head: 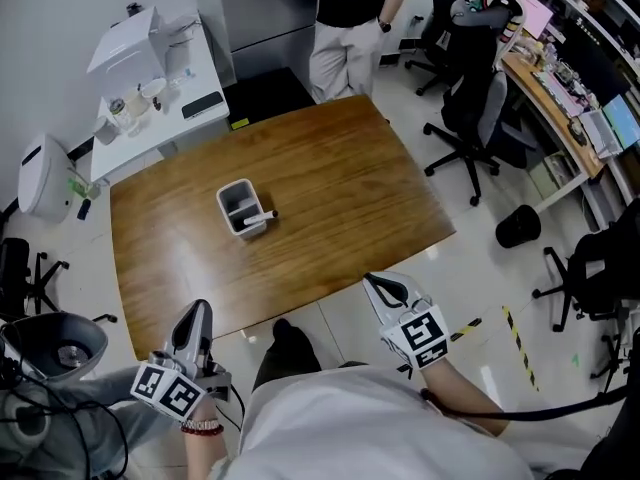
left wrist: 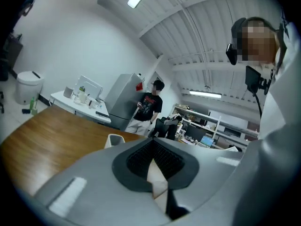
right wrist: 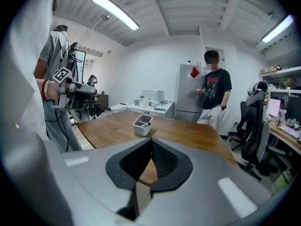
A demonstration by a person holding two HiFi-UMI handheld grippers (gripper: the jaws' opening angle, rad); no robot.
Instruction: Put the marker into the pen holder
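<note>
Starting far left of the pen holder (head: 238,206), a white bin (head: 40,173) stands on the floor, and a white side table (head: 195,68) crowded with small items sits beyond the holder and to its left, apart from the wooden table (head: 340,188). Nearer than the holder and a little left of it, just off the wooden table's near edge, the left gripper (head: 199,310) hangs over the floor in the person's hand. Its own view shows the jaws pressed together, pad against pad, holding no object. The pen holder is a white rectangular cup and stands upright on the wooden table, somewhat left of the table's middle. The marker (head: 262,219) sits inside the holder, leaning in its near right part, with its dark end poking over the rim toward the right. Beyond the holder and to its right, a person in a black shirt (head: 350,8) stands at the table's far side. Nearer than the holder and to its right, again just off the near edge, the right gripper (head: 372,282) points toward the table, its jaws fully closed and empty. Well to the right of the holder, black office chairs (head: 480,118) stand on the pale floor beside a cluttered desk (head: 560,88).
</note>
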